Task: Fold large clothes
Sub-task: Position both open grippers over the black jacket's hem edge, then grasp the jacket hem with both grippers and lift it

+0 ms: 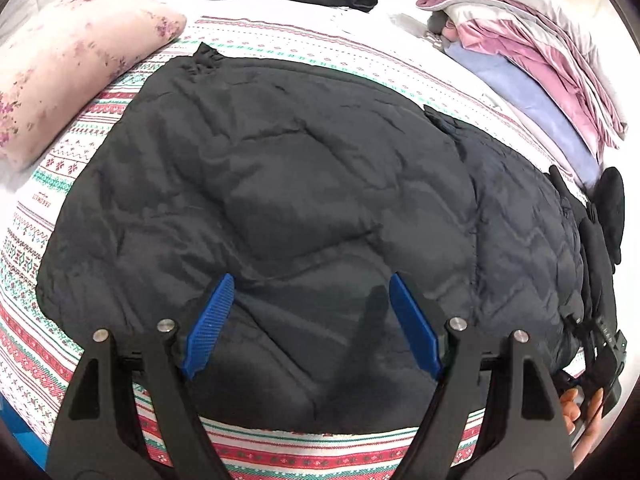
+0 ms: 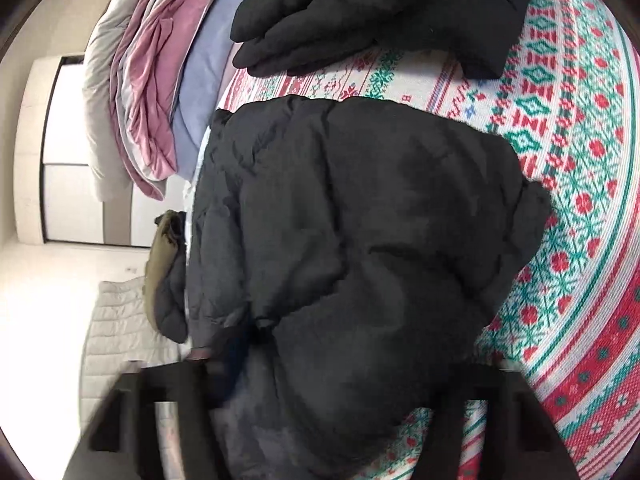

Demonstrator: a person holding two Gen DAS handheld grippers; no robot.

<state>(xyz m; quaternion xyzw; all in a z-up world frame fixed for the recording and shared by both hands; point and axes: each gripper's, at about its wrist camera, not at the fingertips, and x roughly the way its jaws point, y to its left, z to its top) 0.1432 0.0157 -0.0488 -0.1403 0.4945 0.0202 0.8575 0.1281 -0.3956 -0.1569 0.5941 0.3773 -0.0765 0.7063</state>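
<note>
Bed with red-and-green patterned knit blanket; floral pink pillow at left. The black quilted puffer jacket lies flat, mid-bed. My left gripper hovers released above its near hem. I should pinch the hem fully. My right gripper: buried in fabric, jaw state indeterminate. Stacked pink and blue bedding limits rightward room.

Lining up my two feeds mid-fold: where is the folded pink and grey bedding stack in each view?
Left wrist: bedding stack at upper right, beyond the black jacket.
Right wrist: upper left, left of the jacket.
Shared landmark: the patterned bedspread under the jacket.
</note>
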